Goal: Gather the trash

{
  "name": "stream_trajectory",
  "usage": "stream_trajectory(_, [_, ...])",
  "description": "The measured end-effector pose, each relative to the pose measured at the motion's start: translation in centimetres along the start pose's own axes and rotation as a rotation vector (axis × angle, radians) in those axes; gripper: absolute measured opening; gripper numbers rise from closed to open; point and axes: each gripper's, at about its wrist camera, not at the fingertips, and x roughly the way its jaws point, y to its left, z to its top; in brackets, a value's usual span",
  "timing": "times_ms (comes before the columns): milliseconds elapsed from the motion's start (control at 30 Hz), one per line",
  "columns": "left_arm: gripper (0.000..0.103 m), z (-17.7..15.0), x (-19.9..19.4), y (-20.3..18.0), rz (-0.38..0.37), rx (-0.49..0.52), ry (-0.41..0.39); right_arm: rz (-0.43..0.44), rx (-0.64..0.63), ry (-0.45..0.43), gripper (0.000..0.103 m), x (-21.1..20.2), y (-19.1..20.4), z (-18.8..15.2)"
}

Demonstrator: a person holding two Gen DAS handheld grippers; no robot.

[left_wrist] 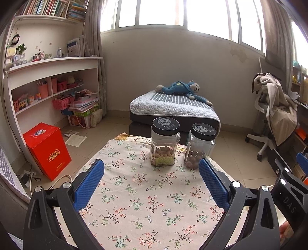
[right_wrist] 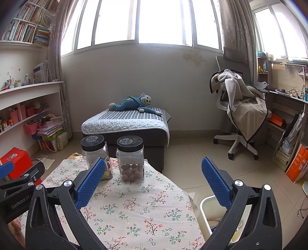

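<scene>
My floral-cloth tabletop (left_wrist: 146,207) shows no loose trash, only two black-lidded clear plastic jars (left_wrist: 166,142) ahead, while the white plastic bin (right_wrist: 207,208) sits right, nearest my right gripper (right_wrist: 152,184), both jaws wide and empty.

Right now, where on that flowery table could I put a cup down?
The near half of the floral tablecloth, from the two jars to the near edge, is bare. The far end is crowded by the cashew jar and nut jar.

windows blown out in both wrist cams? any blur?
Left wrist view: windows clipped white, shelves bowed by fisheye, jars sharp. Right wrist view: windows clipped too, table evenly lit, no motion blur.
</scene>
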Motion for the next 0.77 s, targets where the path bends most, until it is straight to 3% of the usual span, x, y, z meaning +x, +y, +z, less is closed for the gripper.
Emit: stream_trajectory(767, [0.096,-0.15,-0.14,-0.62,-0.016,0.020,0.000,0.002,-0.009,0.008,0.096,0.30,-0.62,-0.44])
